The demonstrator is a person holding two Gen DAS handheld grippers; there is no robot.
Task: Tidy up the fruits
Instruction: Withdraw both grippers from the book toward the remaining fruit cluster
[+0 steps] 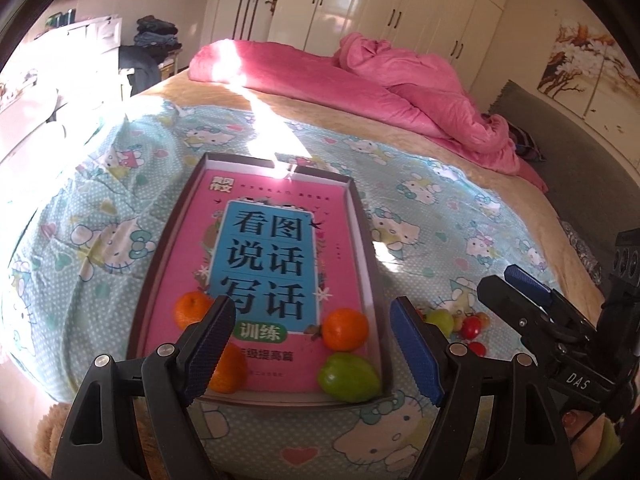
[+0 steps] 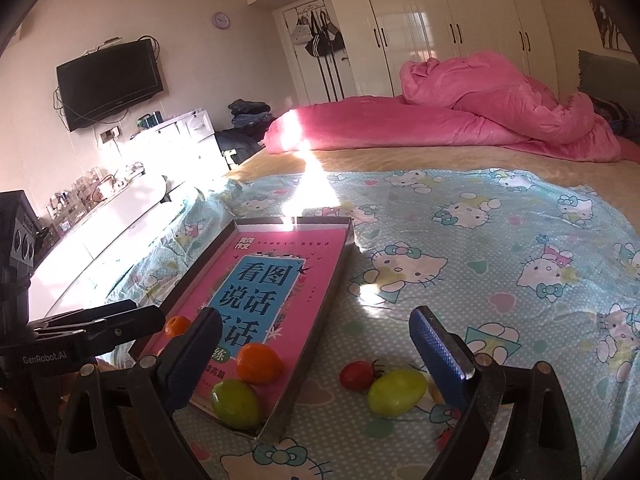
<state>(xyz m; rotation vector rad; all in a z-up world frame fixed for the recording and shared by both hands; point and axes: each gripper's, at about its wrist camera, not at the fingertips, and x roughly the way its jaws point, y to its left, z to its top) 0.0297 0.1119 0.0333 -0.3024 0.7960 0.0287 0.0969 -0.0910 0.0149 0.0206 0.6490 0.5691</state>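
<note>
A shallow brown tray (image 1: 160,264) lies on the bed with a pink book (image 1: 264,240) flat inside it. At its near end sit three oranges (image 1: 345,329) (image 1: 192,310) (image 1: 228,372) and a green fruit (image 1: 348,378). My left gripper (image 1: 316,352) hovers open above that end, holding nothing. To the right of the tray, on the sheet, lie another green fruit (image 2: 397,391), a red tomato (image 2: 357,375) and more small fruits partly hidden by a finger. My right gripper (image 2: 318,360) stands open over the tray's right wall (image 2: 332,280) and these loose fruits, with nothing in it.
The tray rests on a blue cat-print sheet (image 2: 480,240) spread over the bed. A bunched pink quilt (image 2: 480,112) lies at the far side. A white cabinet (image 2: 100,232) runs along the left of the bed. Each gripper shows at the edge of the other's view.
</note>
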